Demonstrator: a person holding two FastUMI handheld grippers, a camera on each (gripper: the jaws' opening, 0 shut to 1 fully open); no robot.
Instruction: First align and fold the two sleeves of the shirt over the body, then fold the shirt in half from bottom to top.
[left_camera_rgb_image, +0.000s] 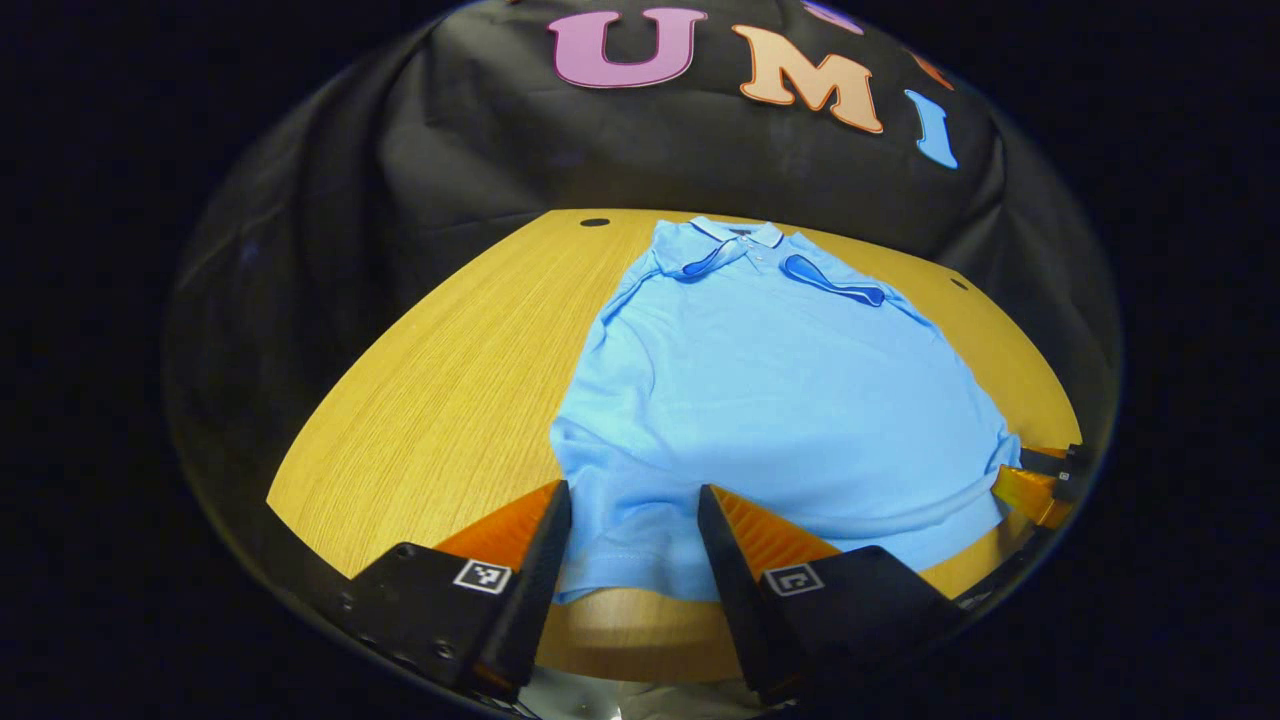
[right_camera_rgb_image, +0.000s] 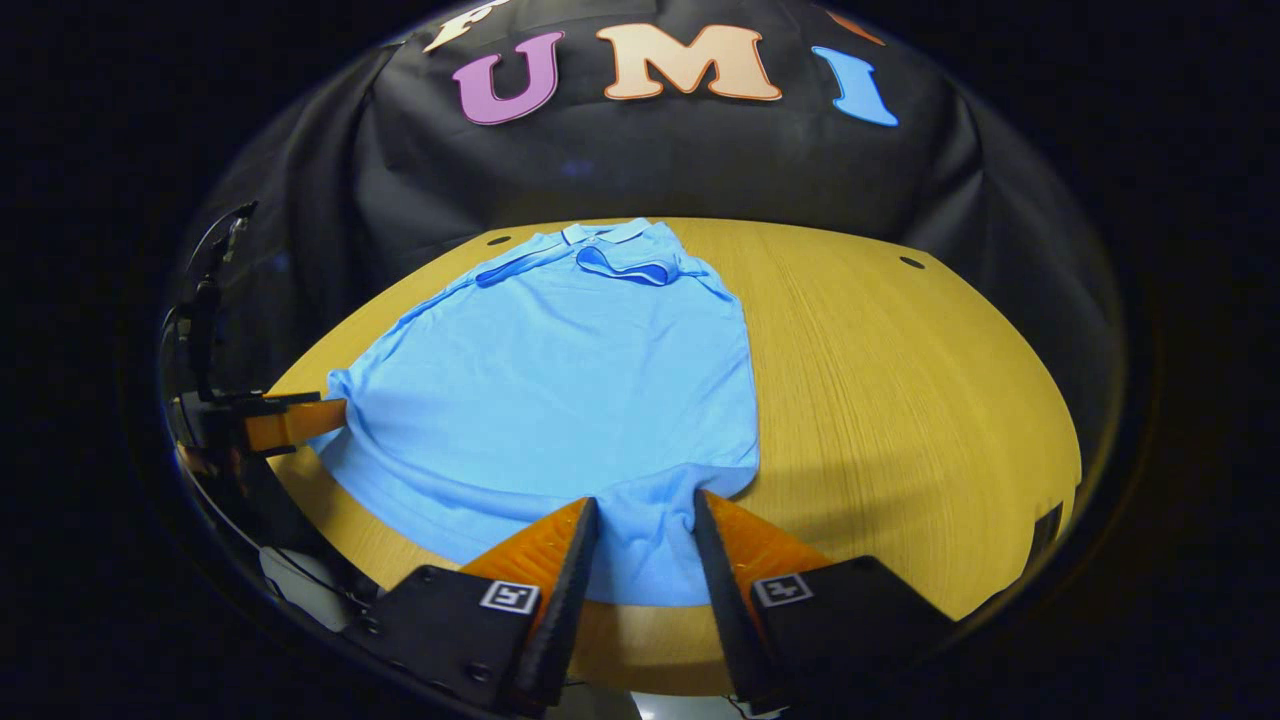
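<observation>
In the left gripper view, the left gripper is seen with its two fingers spread apart. The bottom hem of the light blue short-sleeved polo shirt lies between them, near its left corner. The cloth is not pinched, so nothing is held.

In the right gripper view, the right gripper is also spread open. The hem near the shirt's right corner lies between its fingers, and it is not squeezed either.

The shirt is laid flat on the round yellow wooden table, with its collar at the far side, by the black cloth wall. Both dark-edged sleeves are seen folded in over the chest. The hem is at the near edge of the table, where both grippers are placed.

In the right gripper view, the left gripper is seen at the far left, by the shirt's other bottom corner.
</observation>
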